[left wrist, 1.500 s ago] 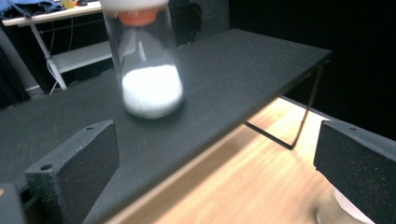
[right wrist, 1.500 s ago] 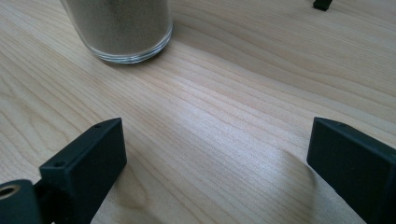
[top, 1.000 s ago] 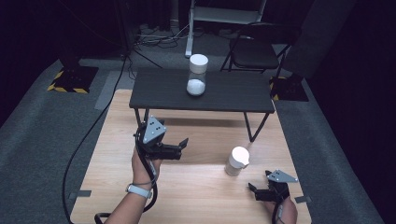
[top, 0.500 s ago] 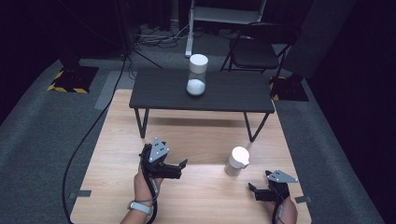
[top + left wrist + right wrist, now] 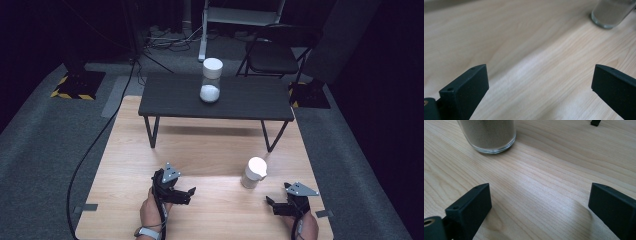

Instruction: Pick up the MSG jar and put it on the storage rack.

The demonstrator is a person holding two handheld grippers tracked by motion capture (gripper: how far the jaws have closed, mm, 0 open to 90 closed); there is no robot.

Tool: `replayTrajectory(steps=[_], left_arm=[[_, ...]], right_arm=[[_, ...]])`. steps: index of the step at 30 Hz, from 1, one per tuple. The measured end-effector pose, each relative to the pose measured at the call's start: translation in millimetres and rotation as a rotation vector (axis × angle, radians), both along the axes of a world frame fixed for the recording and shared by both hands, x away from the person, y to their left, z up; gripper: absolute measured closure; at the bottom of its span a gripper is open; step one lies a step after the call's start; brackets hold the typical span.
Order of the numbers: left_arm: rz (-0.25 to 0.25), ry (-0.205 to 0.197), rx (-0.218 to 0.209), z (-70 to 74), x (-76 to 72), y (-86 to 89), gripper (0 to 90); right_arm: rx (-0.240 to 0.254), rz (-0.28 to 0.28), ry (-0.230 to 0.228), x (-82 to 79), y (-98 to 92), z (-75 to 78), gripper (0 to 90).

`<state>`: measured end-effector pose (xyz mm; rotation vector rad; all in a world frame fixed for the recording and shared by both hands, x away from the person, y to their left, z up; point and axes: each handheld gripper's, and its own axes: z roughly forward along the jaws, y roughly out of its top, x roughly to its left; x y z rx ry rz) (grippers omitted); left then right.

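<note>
- Dark grey carpet [image 5: 45, 145] surrounds a pale wooden board [image 5: 210, 150] on the floor, and the room beyond it is dim, with a folding chair [image 5: 272, 52] and loose cables [image 5: 170, 40] at the back.
- We see a low black table [image 5: 215, 99] standing across the far end of the board, its legs on the wood.
- On that table stands 1 clear jar [image 5: 211, 80] with a white lid, white powder filling its lower part.
- A 2nd jar [image 5: 252, 173] with a white lid stands on the board itself, near its right side, between the 2 grippers but closer to the right one.
- We hold the left gripper [image 5: 187, 194] low over the near left part of the board; in the left gripper view its jaws stand wide apart with bare wood between them, and the base of the near jar [image 5: 610, 13] sits at the upper right, well clear of them.
- Our right gripper [image 5: 271, 204] rests near the board's near right corner, jaws spread wide and gripping nothing.
- In the right gripper view the near jar [image 5: 489, 135] stands ahead and to the left, holding what looks like a fine sandy-grey powder, though the glass blurs it.
</note>
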<state>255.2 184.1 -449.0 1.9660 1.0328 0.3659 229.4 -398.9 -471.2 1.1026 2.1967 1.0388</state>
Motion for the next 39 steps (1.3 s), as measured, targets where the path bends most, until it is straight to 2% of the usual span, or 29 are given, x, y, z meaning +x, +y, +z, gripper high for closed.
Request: replayTrajectory(steps=[4,8,10,11,13,15,18,26,39], left_arm=[[0.012,0.022,0.024,-5.1,-0.3,-1.9,0.6],[0.004,0.051,0.057,-10.5,4.0,-2.0,1.1],[-0.001,0.071,0.057,-11.1,7.2,-0.5,1.1],[-0.003,0.064,0.054,-12.1,6.5,0.2,1.1],[-0.016,0.058,0.076,-12.8,6.8,-1.2,0.6],[-0.032,0.032,0.123,-12.7,4.2,-5.4,0.1],[-0.017,0.005,0.161,-14.3,-1.9,-10.1,0.0],[0.001,-0.044,0.132,-25.7,-12.1,-6.8,0.0],[0.011,-0.062,0.118,-30.3,-15.5,-6.7,0.0]], right_arm=[[-0.001,0.0,-0.002,-0.4,0.2,-0.1,4.4],[-0.002,0.0,-0.003,-0.6,0.3,-0.2,4.3],[-0.002,-0.001,-0.004,-0.9,0.5,-0.2,4.3],[-0.003,-0.001,-0.004,-1.0,0.6,-0.2,4.3],[-0.003,-0.001,-0.004,-1.1,0.6,-0.3,4.4],[-0.003,-0.001,-0.005,-1.4,0.6,-0.4,4.3],[-0.005,0.001,-0.008,-1.8,0.4,-0.6,4.3],[-0.004,0.005,-0.008,-1.9,0.1,-0.7,4.3],[0.003,0.007,0.004,0.7,-1.0,0.0,4.3]])
